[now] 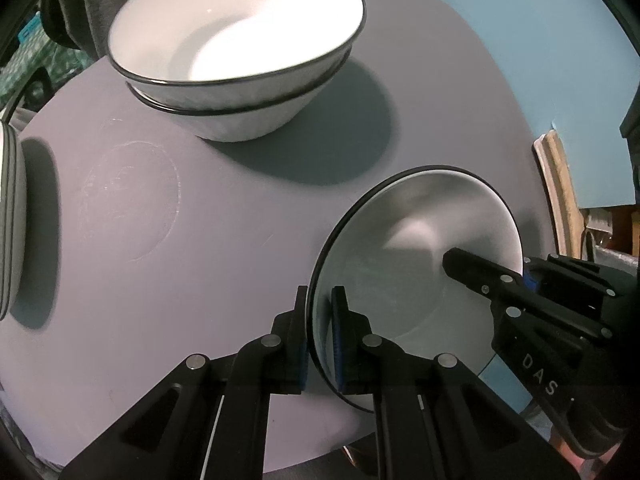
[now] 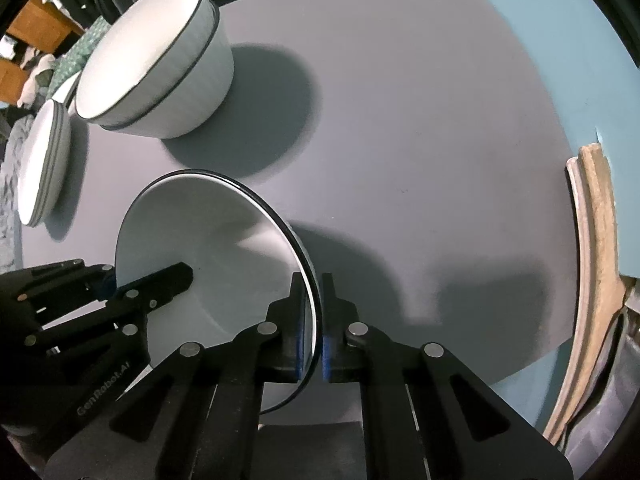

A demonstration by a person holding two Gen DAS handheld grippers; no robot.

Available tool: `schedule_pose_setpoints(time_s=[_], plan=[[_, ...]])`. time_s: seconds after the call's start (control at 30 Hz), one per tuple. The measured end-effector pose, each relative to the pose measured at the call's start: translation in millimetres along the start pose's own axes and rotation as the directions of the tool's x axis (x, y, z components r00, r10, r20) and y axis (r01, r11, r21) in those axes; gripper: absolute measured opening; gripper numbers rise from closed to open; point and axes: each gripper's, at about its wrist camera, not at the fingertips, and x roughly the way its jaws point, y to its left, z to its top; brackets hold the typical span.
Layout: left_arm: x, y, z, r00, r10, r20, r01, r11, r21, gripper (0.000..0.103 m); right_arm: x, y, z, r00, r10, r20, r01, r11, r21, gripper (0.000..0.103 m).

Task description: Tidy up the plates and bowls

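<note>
White bowl point(image 1: 416, 248) sits near the worktop's point(image 1: 200, 260) front edge; the left hand-held gripper point(image 1: 322, 332) and right hand-held gripper point(image 2: 314, 320) each pinch its rim; two stacked bowls point(image 1: 236, 64) rest farther back.

A home dining spot: round grey table point(image 2: 400, 160), stacked bowls point(image 2: 160, 68) (clothes heaped behind), wooden furniture point(image 2: 44, 28).

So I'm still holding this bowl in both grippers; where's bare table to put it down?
Bare table lies to the right of the stacked bowls, out to the far edge. The held bowl could also go straight down. The left side is crowded: plates beside the stack.
</note>
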Motion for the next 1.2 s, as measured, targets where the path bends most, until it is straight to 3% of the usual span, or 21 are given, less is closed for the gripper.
schedule_pose_setpoints(time_s=[0.23, 0.7, 1.2], plan=[[-16.1, 3.1, 8.7, 1.000, 0.008, 0.019, -0.008, 1.000, -0.024, 0.009, -18.0, 1.6, 4.6, 1.000, 0.010, 0.022, -0.009, 1.000, -0.007, 0.005], [-71.6, 8.3, 18.4, 0.991, 0.012, 0.136, -0.001, 0.997, -0.082, 0.009, -45.2, 16.0, 4.0, 0.994, 0.023, 0.105, -0.015, 0.997, -0.076, 0.006], [-98.9, 45.2, 81.0, 0.973, 0.083, 0.215, -0.051, 0.987, -0.149, 0.009, -43.7, 54.6, 71.9, 0.987, 0.050, 0.150, -0.025, 0.986, -0.166, 0.006]])
